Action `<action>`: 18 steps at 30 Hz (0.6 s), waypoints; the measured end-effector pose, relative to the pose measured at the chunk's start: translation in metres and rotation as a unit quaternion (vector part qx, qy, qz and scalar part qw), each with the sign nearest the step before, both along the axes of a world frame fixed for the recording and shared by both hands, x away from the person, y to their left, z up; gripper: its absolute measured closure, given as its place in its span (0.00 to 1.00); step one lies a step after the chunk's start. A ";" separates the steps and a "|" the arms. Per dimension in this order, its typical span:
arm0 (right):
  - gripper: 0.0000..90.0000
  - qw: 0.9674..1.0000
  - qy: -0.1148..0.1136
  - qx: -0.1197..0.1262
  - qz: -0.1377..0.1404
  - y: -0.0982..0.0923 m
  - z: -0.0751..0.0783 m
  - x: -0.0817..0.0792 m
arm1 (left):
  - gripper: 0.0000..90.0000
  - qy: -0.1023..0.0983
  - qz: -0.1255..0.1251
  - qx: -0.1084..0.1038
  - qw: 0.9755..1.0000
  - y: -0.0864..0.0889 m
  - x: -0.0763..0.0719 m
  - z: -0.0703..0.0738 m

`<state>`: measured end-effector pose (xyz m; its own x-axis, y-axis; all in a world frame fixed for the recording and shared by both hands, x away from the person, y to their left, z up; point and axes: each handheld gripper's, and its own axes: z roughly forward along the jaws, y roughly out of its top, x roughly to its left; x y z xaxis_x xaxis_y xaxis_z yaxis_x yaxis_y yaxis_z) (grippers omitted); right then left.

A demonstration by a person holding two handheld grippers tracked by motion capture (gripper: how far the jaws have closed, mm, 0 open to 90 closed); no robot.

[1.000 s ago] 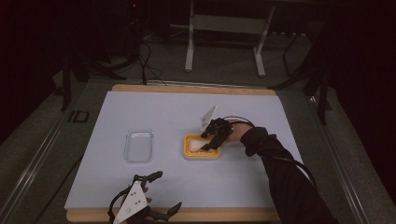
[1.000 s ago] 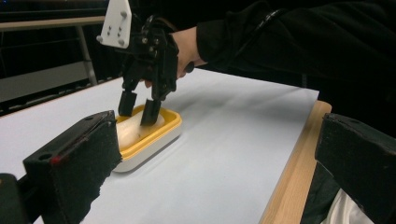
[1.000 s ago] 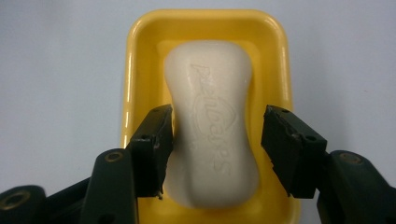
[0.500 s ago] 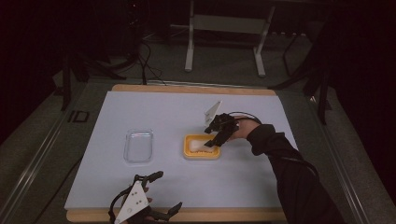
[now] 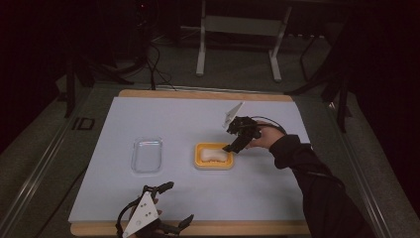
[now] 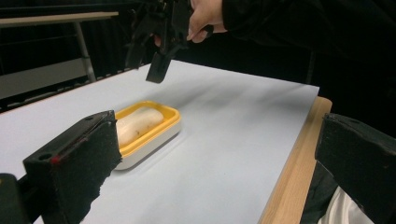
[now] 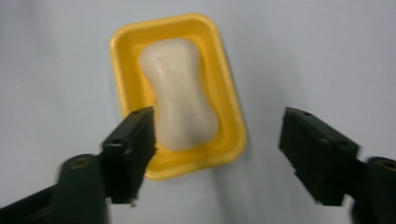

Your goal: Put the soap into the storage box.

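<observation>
— Right, where's the soap from where you sit?

— I see the bar of soap [image 7: 180, 93] lying flat in the yellow dish [image 7: 231, 105], pale, waisted in the middle, with pressed lettering I can't read through the blur. In the high view the dish [image 5: 214, 162] sits on the white mat [image 5: 198, 198], with a clear plastic lid or tray [image 5: 147, 155] to its left, apart from it; I can't tell which it is.

— And your right tool?

— My right gripper [image 5: 233, 147] hangs above the dish's right end, clear of the soap. Its jaws have just been opening, and nothing is between them; the right gripper view looks straight down past them, one jaw overlapping a dish corner and part of the bar. From the left gripper view I catch only one jaw tip of it [image 6: 158, 73] above the far side of the dish; the rest melts into the dark sleeve and background.

— Left one?

— My left gripper [image 5: 168, 206] lies at the mat's near edge, well short of the dish, jaws spread wide and empty. Its body is cut off by the bottom of the high view. The room behind the table is too dark to make out.
</observation>
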<state>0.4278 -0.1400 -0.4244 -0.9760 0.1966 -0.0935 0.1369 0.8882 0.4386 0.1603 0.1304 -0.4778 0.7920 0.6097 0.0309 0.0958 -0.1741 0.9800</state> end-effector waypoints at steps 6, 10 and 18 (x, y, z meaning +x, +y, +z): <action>0.13 0.999 0.000 0.003 -0.042 -0.009 0.001 -0.004 | 0.00 0.001 0.000 0.000 1.000 0.000 0.001 0.000; 0.11 0.998 -0.004 0.010 -0.063 -0.017 0.002 -0.007 | 0.00 0.001 0.000 0.001 1.000 -0.001 0.001 0.000; 0.11 0.993 -0.005 0.021 -0.117 -0.033 -0.004 -0.015 | 0.00 0.002 0.001 0.001 1.000 -0.001 0.001 0.000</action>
